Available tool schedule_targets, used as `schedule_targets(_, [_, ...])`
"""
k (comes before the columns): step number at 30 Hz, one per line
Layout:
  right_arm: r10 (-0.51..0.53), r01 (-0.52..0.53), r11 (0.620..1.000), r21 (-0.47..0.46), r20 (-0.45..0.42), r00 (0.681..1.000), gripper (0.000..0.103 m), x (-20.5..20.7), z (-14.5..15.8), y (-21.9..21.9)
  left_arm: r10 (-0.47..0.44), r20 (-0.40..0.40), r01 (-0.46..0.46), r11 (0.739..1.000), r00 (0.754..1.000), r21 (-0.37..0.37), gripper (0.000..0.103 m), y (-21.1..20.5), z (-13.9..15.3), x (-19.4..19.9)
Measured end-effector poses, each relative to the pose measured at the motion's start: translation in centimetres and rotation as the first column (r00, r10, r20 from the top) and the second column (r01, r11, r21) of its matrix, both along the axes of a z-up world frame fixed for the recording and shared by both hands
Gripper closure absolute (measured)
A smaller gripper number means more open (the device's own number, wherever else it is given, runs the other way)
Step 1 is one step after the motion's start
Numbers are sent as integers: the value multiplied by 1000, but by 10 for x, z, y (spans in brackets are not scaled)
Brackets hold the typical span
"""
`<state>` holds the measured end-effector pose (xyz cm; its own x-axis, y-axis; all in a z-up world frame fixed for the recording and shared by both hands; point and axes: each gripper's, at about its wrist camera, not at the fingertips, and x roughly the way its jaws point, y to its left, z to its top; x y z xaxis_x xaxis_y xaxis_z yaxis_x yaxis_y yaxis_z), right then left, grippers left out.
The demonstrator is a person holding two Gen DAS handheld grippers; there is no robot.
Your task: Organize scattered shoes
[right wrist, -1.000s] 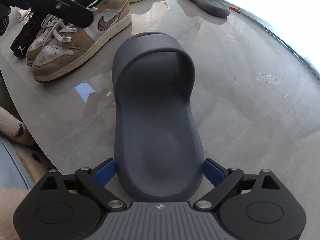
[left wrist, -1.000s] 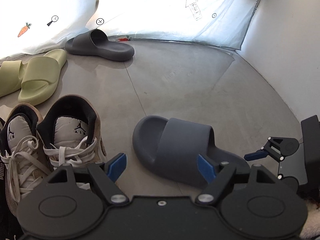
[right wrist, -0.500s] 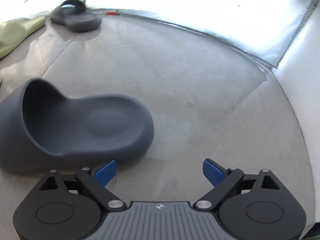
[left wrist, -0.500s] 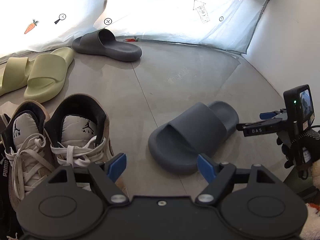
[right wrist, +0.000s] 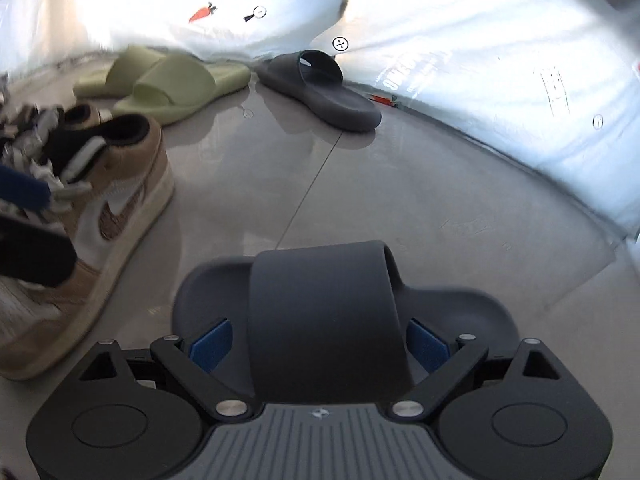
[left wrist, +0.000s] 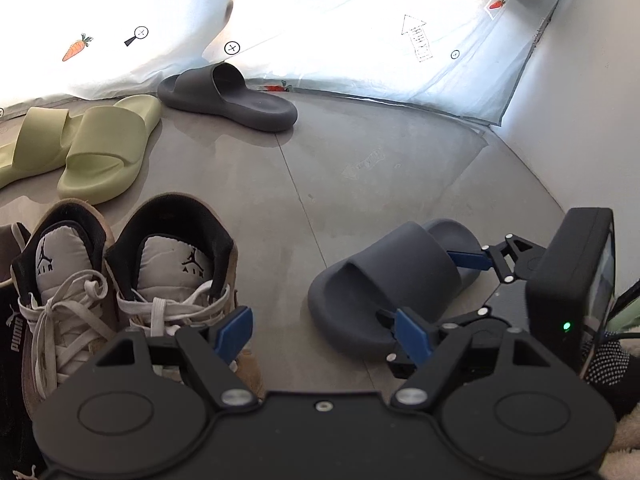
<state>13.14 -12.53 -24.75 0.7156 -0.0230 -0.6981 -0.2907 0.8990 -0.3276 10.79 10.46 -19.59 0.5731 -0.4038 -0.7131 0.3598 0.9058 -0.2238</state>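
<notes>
Beside the tan sneakers [right wrist: 100, 216], the right claw [right wrist: 318, 344] straddles the grey slide's [right wrist: 324, 312] strap; left claw [left wrist: 324, 330] spread, empty.

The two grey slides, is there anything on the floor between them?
No. In the left wrist view, only bare floor lies between the near slide, which the right gripper straddles, and the far slide by the curtain.

Your right gripper [right wrist: 318, 344] straddled the near grey slide's [right wrist: 324, 312] strap, pads either side. At eleven o'clock lay green slides [right wrist: 172, 78]; at twelve, the other grey slide [right wrist: 320, 88]; at nine, a tan sneaker [right wrist: 92, 224].
</notes>
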Motion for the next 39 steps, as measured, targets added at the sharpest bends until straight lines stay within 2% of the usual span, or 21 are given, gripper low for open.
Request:
schedule_targets(2, [26,-26,998,-50,2,1000,10,-8,-1,-4,2,0,-2,1000,1000,-2,24,1,0,-1])
schedule_targets(7, [20,-22,999,-49,-44,999,10,-34,-1,-40,9,-6,-9,1000,1000,-10,24,3,-2,0])
schedule_targets(11, [-93,94,996,6,-119,989,10,-49,-1,-83,3,-19,-3,1000,1000,-28,24,1,-4,6])
schedule_targets(13, [-175,182,983,31,-154,972,10,-55,0,-101,-10,-21,9,1000,1000,-24,24,-3,-5,8])
schedule_targets(14, [-209,222,972,73,-153,966,10,-60,6,-107,-17,-20,17,1000,1000,-21,24,-5,-5,9])
schedule_targets(16, [-271,295,935,197,-140,952,9,-72,23,-121,-35,-19,34,999,999,-19,24,-10,-5,9])
schedule_targets(18, [-295,317,883,347,-117,948,8,-78,39,-130,-43,-20,43,999,999,-17,24,-14,-5,10])
schedule_targets(20, [-334,342,831,438,-100,937,1,-72,48,-132,-50,-20,50,999,999,-14,24,-18,-6,11])
schedule_targets(23, [-465,483,769,418,-151,872,1,-39,32,-126,-60,-21,60,998,998,-11,24,-24,-6,13])
schedule_targets(25, [-540,575,703,418,-212,814,0,-23,19,-126,-62,-13,62,998,998,-10,24,-24,-5,10])
schedule_targets(26, [-556,597,665,449,-236,797,0,-19,16,-127,-63,-8,63,998,998,-9,24,-23,-4,9])
schedule_targets(27, [-556,605,643,471,-256,791,0,-17,13,-127,-59,-7,59,998,998,-10,24,-22,-5,7])
schedule_targets(29, [-557,626,635,452,-293,777,0,-11,6,-120,-45,-13,45,999,999,-13,24,-19,-6,4])
schedule_targets(31, [-549,641,612,464,-334,766,0,-9,1,-115,-29,-13,29,1000,999,-4,24,-17,-7,3])
schedule_targets(33, [-551,638,621,455,-325,768,0,-8,1,-108,-15,-12,14,1000,1000,-5,24,-13,-6,2])
schedule_targets(36, [-569,631,677,378,-275,775,0,1,-4,-97,10,-20,-10,1000,1000,-28,24,-5,-5,3])
schedule_targets(39, [-578,622,708,335,-231,783,0,8,-8,-90,25,-20,-25,999,999,-31,24,-1,-4,2])
